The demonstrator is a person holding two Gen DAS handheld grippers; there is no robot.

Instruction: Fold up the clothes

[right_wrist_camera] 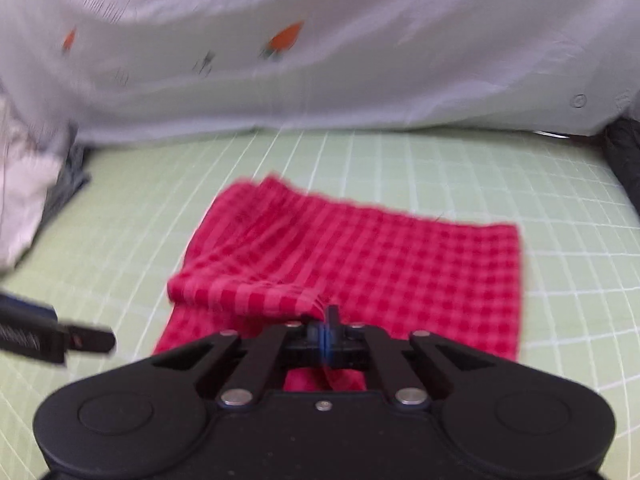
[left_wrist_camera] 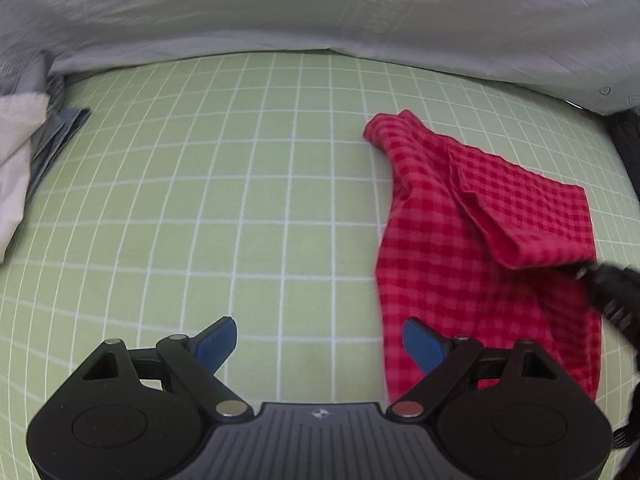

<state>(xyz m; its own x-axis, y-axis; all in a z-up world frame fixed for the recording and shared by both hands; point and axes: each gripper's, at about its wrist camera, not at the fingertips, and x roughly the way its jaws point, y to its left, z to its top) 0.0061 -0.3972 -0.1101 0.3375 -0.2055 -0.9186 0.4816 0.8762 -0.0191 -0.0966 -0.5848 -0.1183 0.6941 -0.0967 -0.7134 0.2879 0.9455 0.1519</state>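
Observation:
A red checked cloth (left_wrist_camera: 476,240) lies on the green gridded mat (left_wrist_camera: 240,200), right of centre in the left wrist view. My left gripper (left_wrist_camera: 320,344) hangs open just above the mat, its right blue pad over the cloth's near left edge, nothing between its fingers. My right gripper (right_wrist_camera: 326,336) is shut on the red checked cloth (right_wrist_camera: 360,264), pinching a bunched fold of its near edge and lifting it over the lower layer. The right gripper also shows as a dark shape (left_wrist_camera: 612,288) at the cloth's right side. The right wrist view is blurred.
A pale sheet with carrot prints (left_wrist_camera: 320,12) rises along the mat's far edge. White and grey folded clothes (left_wrist_camera: 24,160) lie at the far left. A dark object (right_wrist_camera: 624,156) sits at the far right corner. The left gripper's finger (right_wrist_camera: 56,338) shows at the left.

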